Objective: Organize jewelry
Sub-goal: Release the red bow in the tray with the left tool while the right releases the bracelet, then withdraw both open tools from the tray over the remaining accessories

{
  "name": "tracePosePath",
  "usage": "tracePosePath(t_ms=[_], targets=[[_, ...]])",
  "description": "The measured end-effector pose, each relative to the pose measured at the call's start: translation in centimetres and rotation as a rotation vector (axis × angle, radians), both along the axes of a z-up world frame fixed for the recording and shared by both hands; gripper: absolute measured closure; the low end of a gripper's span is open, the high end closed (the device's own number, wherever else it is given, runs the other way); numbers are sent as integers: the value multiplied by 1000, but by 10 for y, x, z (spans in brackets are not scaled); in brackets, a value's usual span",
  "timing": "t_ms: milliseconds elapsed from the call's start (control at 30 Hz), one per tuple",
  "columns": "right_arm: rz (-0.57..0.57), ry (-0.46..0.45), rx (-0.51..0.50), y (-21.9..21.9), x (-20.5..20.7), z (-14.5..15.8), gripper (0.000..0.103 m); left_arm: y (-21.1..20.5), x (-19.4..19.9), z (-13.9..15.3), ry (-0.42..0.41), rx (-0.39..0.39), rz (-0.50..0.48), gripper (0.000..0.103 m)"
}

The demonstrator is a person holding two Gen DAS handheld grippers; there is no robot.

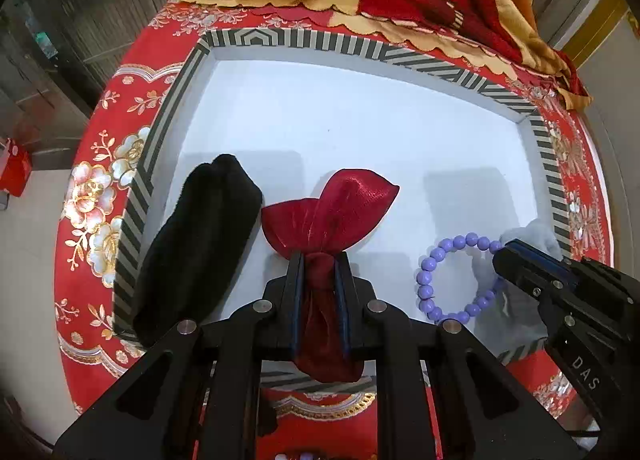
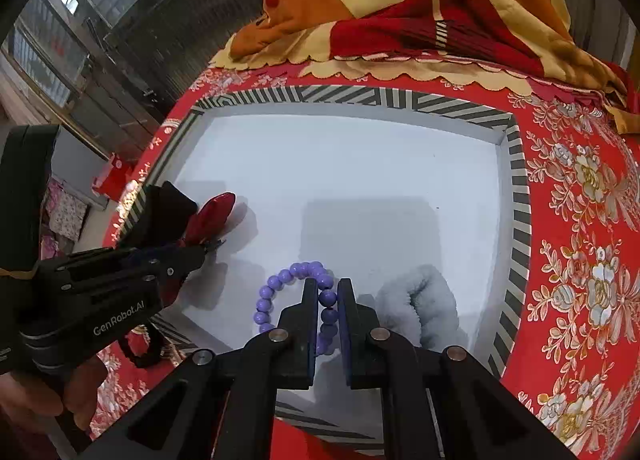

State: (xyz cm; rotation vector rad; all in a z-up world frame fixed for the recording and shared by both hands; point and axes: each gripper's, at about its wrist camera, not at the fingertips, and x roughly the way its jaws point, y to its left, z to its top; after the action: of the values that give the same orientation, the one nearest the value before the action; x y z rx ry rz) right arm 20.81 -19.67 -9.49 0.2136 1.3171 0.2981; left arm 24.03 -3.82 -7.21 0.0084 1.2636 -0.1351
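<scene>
Over the white floor of the striped-rim tray [image 1: 176, 91], a rolled black cloth [image 1: 200, 244] lies along the left wall. Just to its right, the left gripper [image 1: 320, 260] is clamped tight on the gathered neck of a red satin pouch [image 1: 340, 199], whose flared mouth fans out beyond the fingertips. Further right, the right gripper [image 2: 328, 288] is pinched nearly closed on a purple bead bracelet [image 2: 288, 276], beside a grey fluffy cloth [image 2: 420, 300].
</scene>
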Motion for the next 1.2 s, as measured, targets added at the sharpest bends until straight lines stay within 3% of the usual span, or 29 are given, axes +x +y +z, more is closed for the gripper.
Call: tracePosePath(t_ms=[133, 233, 600, 1200], targets=[[19, 12, -16, 3, 0, -4, 90, -1, 0, -2, -8, 22, 0, 90], [25, 12, -4, 4, -2, -2, 70, -1, 0, -3, -7, 27, 2, 85], [-12, -45, 16, -8, -26, 27, 70, 2, -13, 14, -31, 11, 34, 50], [-65, -141, -18, -14, -92, 86, 64, 6, -89, 73, -158, 14, 53, 50]])
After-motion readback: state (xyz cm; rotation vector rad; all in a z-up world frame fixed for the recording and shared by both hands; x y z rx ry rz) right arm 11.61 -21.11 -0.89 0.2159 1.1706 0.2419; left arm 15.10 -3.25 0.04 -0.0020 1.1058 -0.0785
